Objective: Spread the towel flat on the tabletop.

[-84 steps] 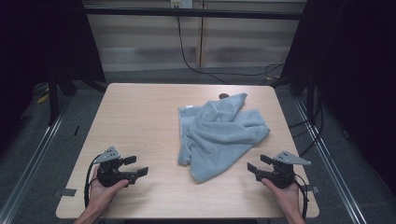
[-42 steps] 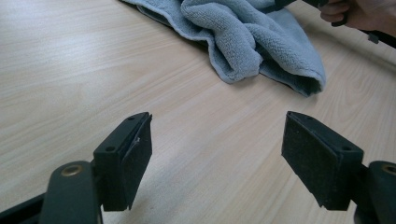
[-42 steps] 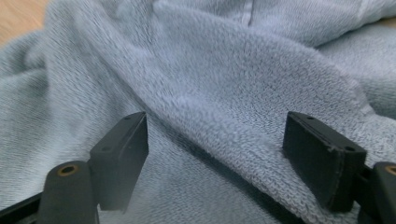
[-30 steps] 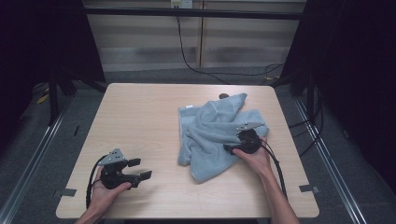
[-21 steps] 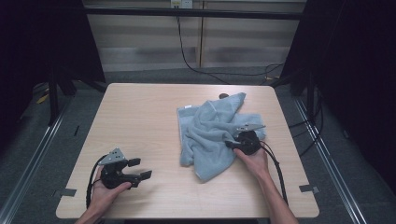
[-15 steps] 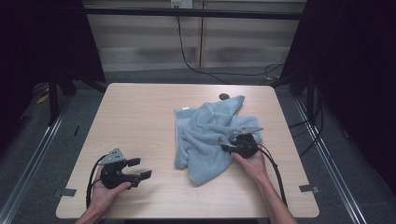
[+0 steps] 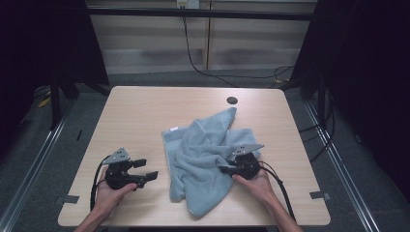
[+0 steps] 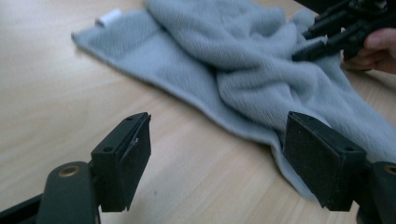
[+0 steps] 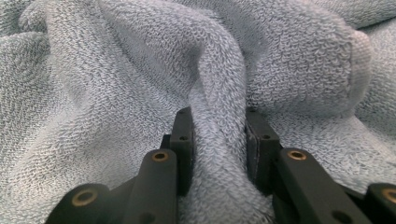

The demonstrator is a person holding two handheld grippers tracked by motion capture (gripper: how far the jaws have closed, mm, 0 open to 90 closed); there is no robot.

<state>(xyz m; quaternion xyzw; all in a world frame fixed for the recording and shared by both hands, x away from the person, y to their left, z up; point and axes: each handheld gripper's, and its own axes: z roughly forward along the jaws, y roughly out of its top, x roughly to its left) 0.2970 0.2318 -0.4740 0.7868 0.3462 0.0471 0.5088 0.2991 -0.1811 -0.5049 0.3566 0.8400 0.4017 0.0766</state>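
The right gripper (image 9: 217, 140) has its jaws pinched on a raised ridge of the towel (image 9: 116, 79), the fold squeezed narrow between the two pads. A few seconds ago that hand rested at the near right corner of the table (image 7: 145, 111), clear of the cloth; since then it has moved in, taken hold, and the whole towel has slid a little left and nearer. I'd say the grasp is made and the dragging or spreading has begun. The left gripper (image 8: 219, 163) sits wide open with nothing between its jaws, on the wood just left of the towel's near edge. The towel is pale blue terry, crumpled into thick folds, lying right of the table's middle, a white tag (image 7: 173, 129) at its far left corner.
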